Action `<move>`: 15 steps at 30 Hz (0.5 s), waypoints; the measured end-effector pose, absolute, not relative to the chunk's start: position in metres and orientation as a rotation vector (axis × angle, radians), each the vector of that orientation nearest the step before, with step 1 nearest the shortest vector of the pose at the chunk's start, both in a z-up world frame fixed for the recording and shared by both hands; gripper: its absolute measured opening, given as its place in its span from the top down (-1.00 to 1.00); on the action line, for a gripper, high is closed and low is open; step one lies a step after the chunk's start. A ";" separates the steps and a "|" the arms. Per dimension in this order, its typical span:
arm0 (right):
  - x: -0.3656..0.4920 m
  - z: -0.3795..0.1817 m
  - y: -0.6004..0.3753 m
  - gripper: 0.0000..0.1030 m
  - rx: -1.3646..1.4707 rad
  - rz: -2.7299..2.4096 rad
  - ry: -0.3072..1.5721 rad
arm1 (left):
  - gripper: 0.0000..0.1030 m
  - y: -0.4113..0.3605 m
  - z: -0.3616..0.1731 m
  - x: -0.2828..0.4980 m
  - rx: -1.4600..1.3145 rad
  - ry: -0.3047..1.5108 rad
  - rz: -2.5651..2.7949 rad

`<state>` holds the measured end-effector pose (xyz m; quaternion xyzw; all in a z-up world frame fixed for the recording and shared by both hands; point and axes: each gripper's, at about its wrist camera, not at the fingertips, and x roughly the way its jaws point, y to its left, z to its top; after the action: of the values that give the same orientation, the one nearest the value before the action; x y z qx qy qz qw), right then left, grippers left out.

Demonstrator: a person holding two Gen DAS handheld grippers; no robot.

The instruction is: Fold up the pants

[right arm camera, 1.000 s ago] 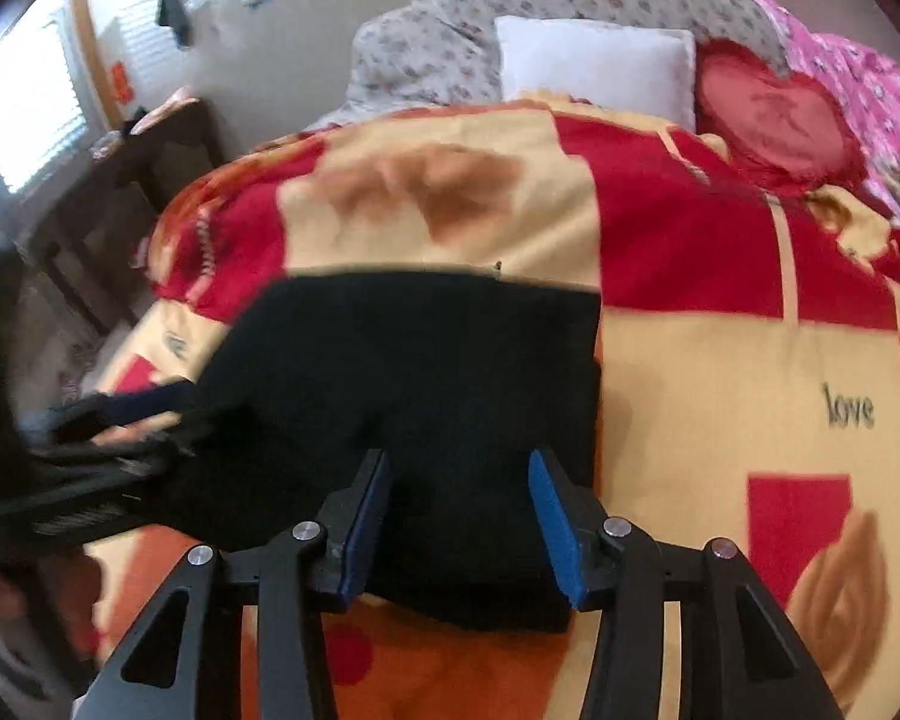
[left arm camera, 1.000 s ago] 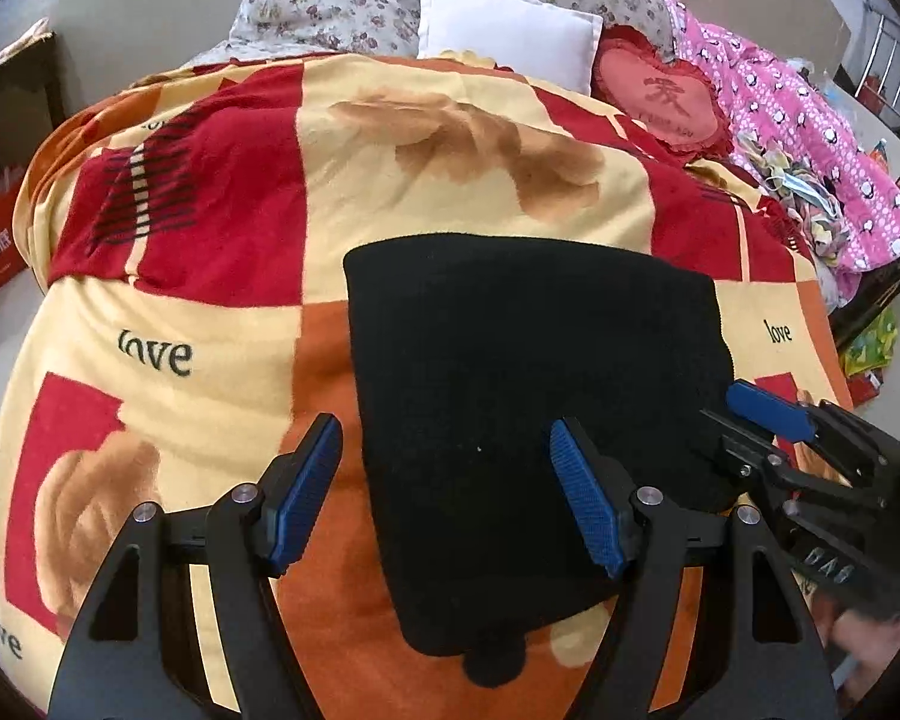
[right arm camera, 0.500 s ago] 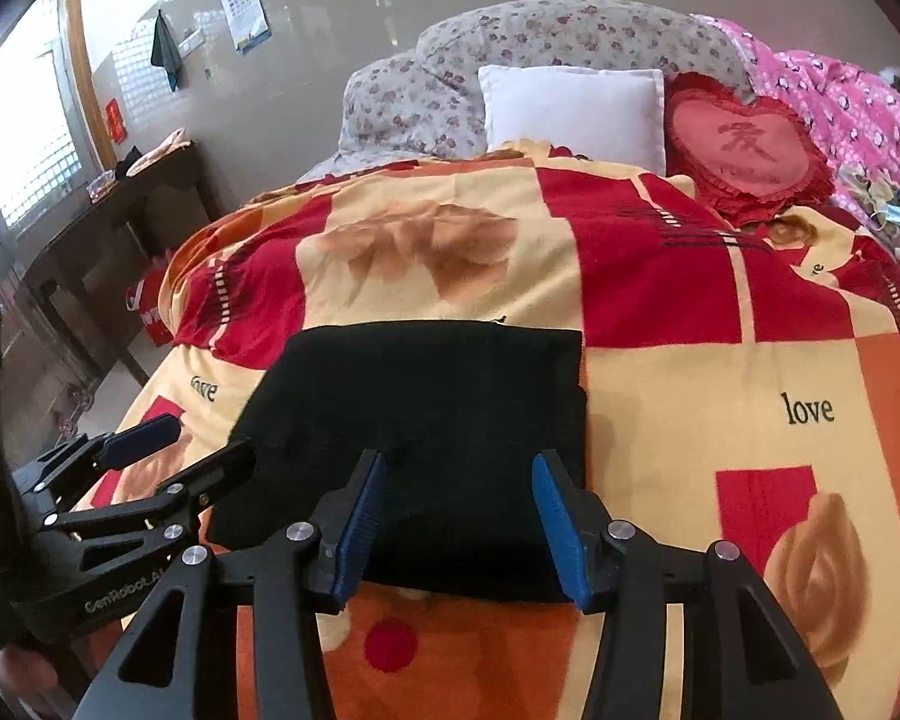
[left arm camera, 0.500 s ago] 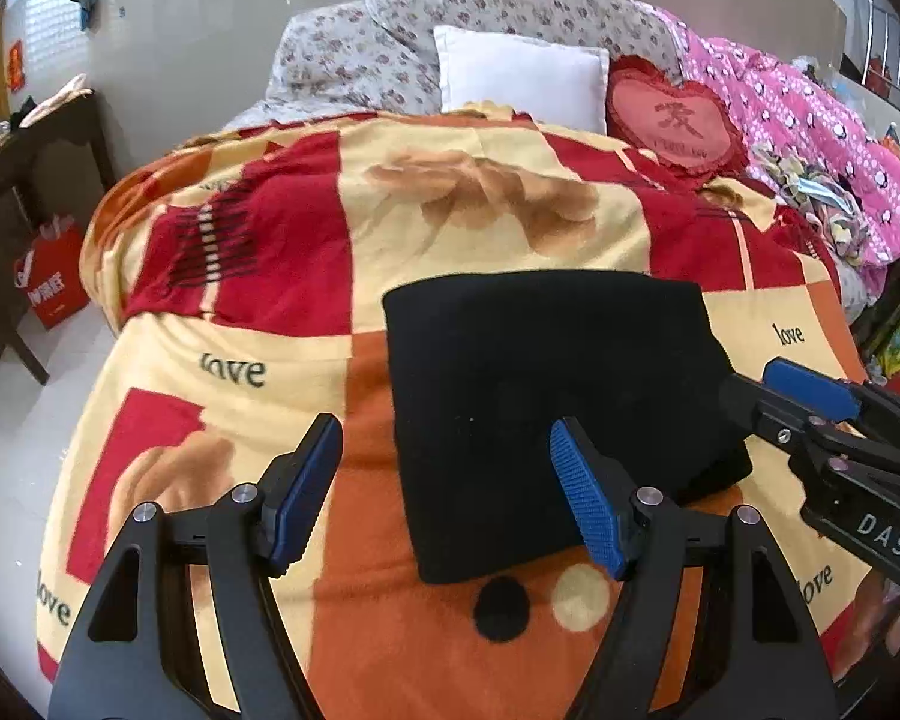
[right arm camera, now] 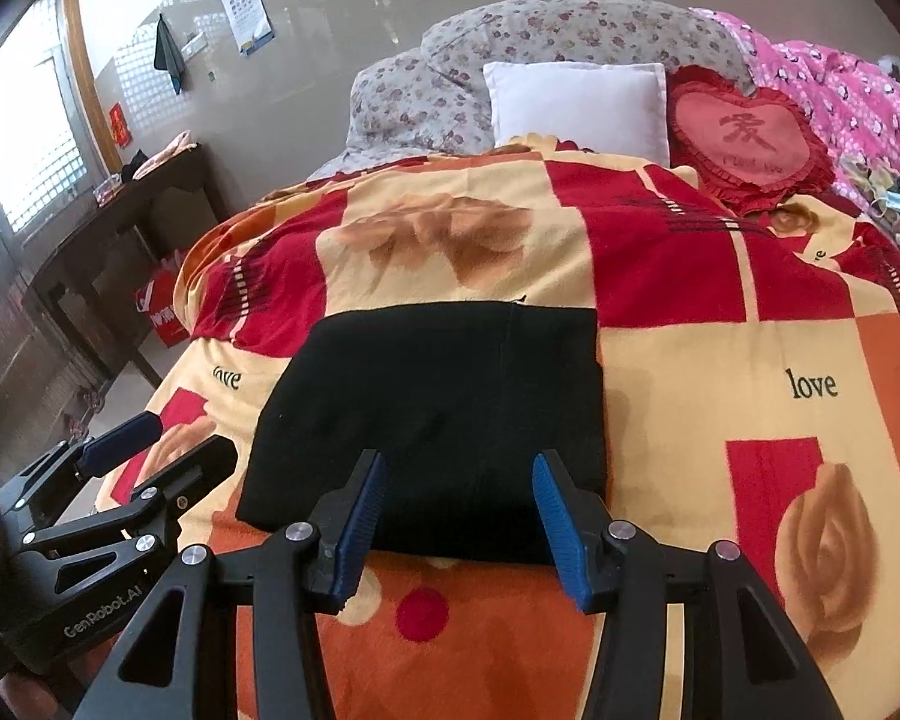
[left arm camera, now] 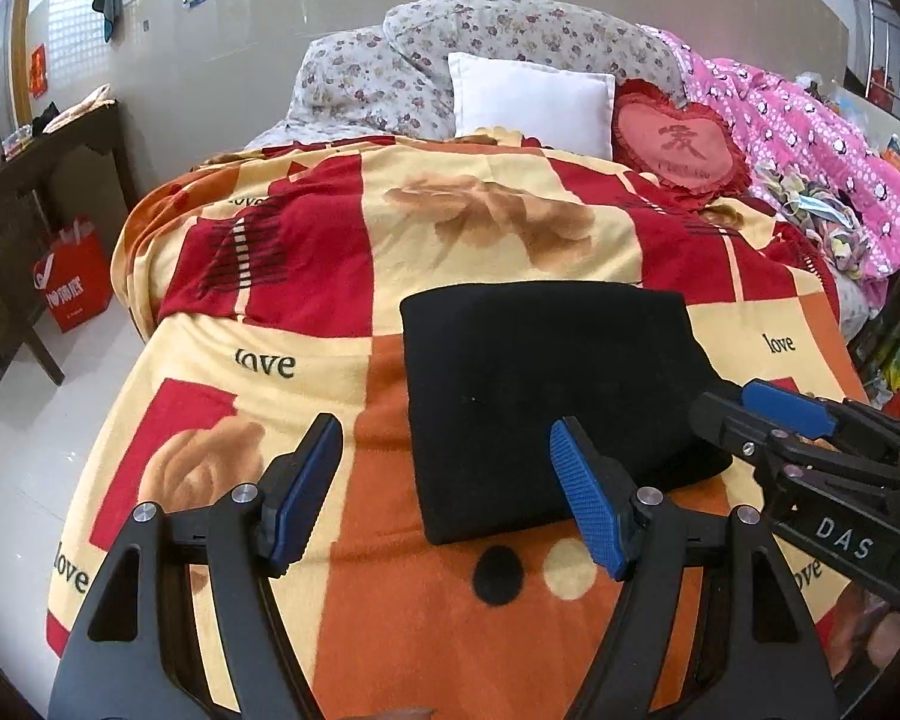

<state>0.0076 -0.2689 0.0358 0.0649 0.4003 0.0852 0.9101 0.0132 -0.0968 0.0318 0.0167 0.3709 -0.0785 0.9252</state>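
One pair of black pants (left arm camera: 546,402) lies folded into a flat rectangle on the bed, resting on the red, orange and cream blanket (left arm camera: 306,276) printed with roses and the word "love". Two hand-held grippers hang above the near end of the bed. The left hand-held gripper (left arm camera: 447,489) has its blue pads spread wide with nothing between them; its left pad is over bare blanket, its right pad over the pants' near edge. The right hand-held gripper (right arm camera: 459,522) is also spread, empty, poised over the near edge of the pants without touching the cloth.

At the head of the bed I count one white pillow (left arm camera: 534,99), one red heart-shaped cushion (left arm camera: 681,144), and flowered bedding (left arm camera: 498,36) heaped behind them. One pink quilt (left arm camera: 810,138) runs along the bed's right side. On the left stand a dark wooden counter (right arm camera: 114,222) and one red paper bag (left arm camera: 75,282) on the floor. Nothing lies on the pants.
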 end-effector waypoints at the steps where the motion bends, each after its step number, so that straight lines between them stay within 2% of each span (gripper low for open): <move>1: 0.007 0.036 -0.268 0.04 0.131 0.175 0.825 | -0.40 -0.097 0.032 0.013 0.035 0.760 -0.161; 15: 0.005 0.034 -0.264 0.03 0.121 0.178 0.840 | -0.40 -0.095 0.032 0.009 0.037 0.753 -0.151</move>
<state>0.0054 -0.2636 0.0338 0.0588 0.4071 0.0862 0.9074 0.0087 -0.0948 0.0322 0.0180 0.3674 -0.0738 0.9270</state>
